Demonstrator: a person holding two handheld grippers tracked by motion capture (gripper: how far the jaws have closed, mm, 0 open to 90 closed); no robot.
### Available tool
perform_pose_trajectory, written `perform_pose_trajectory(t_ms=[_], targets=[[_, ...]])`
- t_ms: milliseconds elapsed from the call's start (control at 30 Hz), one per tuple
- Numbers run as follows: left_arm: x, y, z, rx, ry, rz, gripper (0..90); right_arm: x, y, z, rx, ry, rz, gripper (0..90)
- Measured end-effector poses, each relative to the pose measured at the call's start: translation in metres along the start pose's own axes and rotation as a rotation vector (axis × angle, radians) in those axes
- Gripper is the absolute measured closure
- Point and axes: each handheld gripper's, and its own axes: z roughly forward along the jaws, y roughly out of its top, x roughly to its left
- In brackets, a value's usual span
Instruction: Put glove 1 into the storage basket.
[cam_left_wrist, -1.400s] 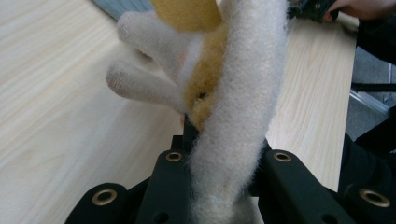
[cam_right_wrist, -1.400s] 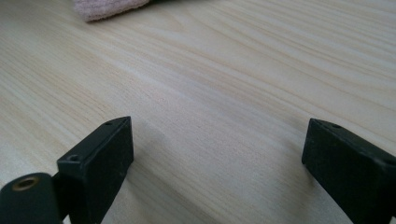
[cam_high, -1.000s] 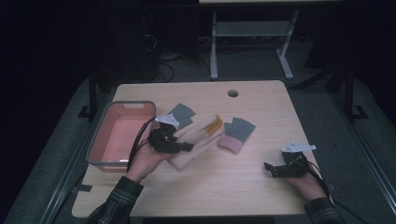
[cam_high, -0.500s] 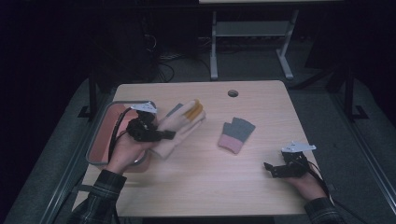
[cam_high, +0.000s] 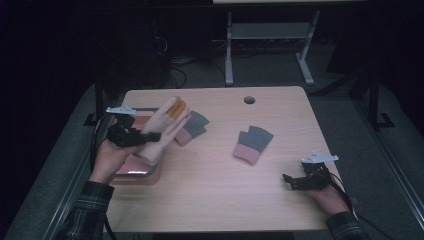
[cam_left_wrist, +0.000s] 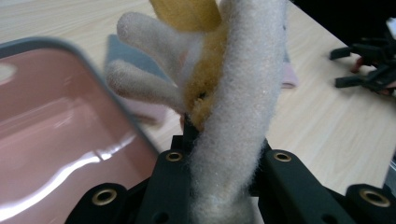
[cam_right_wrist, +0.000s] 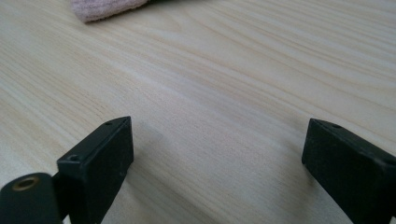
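Observation:
My left gripper (cam_high: 144, 139) is shut on a fuzzy cream glove (cam_high: 162, 129) with orange-yellow finger parts, held tilted in the air over the right edge of the pink tray (cam_high: 131, 171). In the left gripper view the cream glove (cam_left_wrist: 243, 93) is pinched between the jaws of that gripper (cam_left_wrist: 224, 154), fingers pointing up. One grey glove with a pink cuff (cam_high: 192, 127) lies just right of the held glove, and a second (cam_high: 252, 144) lies mid-table. Near the front right edge my right gripper (cam_high: 291, 180) rests open with nothing between its jaws (cam_right_wrist: 217, 149).
The pink tray (cam_left_wrist: 46, 140) has a grey rim and a glossy floor. A round cable hole (cam_high: 249, 100) sits at the table's far edge. A pink cuff (cam_right_wrist: 105, 8) lies beyond the right gripper. A metal stand (cam_high: 267, 45) is on the floor behind the table.
My left gripper has carried the cream glove leftward from the table's middle to over the tray's edge, uncovering a grey-pink glove. The right gripper has stayed put.

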Motion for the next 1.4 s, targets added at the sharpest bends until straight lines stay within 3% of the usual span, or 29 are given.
perform_pose_trajectory(t_ms=[333, 500, 767, 1100, 1267, 1400], targets=[[0.037, -0.022, -0.018, -0.016, 0.080, -0.101, 77.4, 0.000, 0.000, 0.000, 0.002, -0.002, 0.004, 8.5], [0.053, -0.033, -0.018, 0.004, 0.119, -0.151, 77.3, 0.000, 0.000, 0.000, 0.002, -0.003, 0.004, 8.4], [0.072, -0.047, -0.005, 0.075, 0.173, -0.211, 76.7, 0.000, 0.000, 0.000, 0.001, -0.003, 0.003, 8.5], [0.080, -0.056, 0.016, 0.184, 0.196, -0.261, 74.2, 0.000, 0.000, 0.000, 0.002, -0.003, 0.003, 8.4], [0.082, -0.055, 0.024, 0.261, 0.218, -0.269, 65.6, 0.000, 0.000, 0.000, 0.002, -0.003, 0.004, 8.4], [0.084, -0.055, 0.028, 0.294, 0.213, -0.291, 44.7, 0.000, 0.000, 0.000, 0.002, -0.003, 0.004, 8.5]])
